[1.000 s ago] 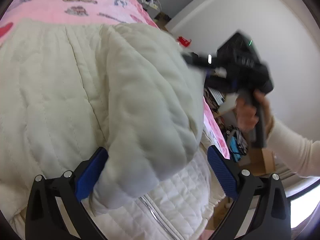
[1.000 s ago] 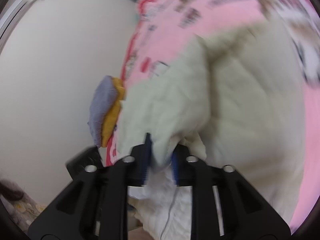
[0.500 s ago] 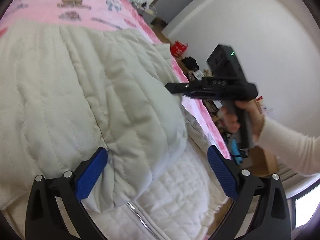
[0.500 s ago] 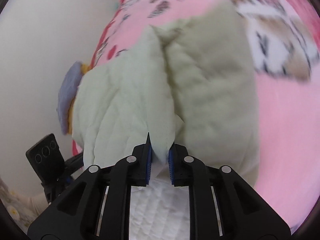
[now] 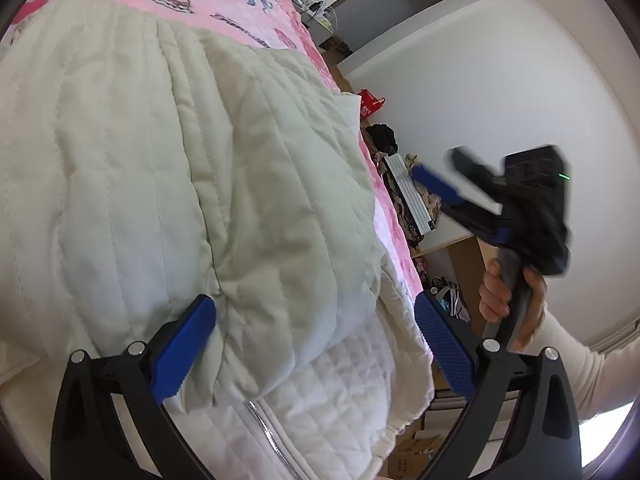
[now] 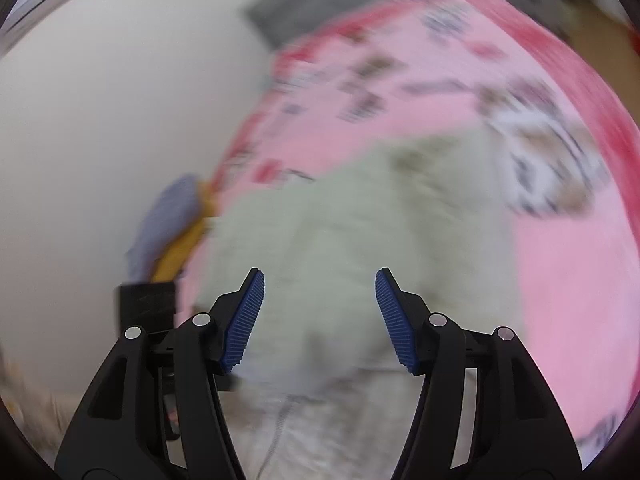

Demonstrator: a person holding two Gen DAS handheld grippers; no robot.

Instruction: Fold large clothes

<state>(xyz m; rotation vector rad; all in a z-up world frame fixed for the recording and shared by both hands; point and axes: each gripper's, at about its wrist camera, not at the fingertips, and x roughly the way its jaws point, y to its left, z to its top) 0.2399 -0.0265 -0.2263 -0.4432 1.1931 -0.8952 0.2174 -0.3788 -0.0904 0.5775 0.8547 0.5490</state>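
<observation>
The cream quilted jacket (image 5: 200,184), laid on the pink bedspread (image 5: 224,4), has just been released by the right gripper (image 6: 320,316), now wide open and, as far as the blurred view tells, empty, while the left gripper (image 5: 316,344) is also held wide open around the folded sleeve, so this fold seems finished.

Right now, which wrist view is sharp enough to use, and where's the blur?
Left wrist view: sharp on the cream jacket and the left gripper, with fisheye bending at the edges; only the right gripper is motion-smeared there. Right wrist view: smeared throughout, jacket and pink blanket soft, only its own fingers crisp.
</observation>
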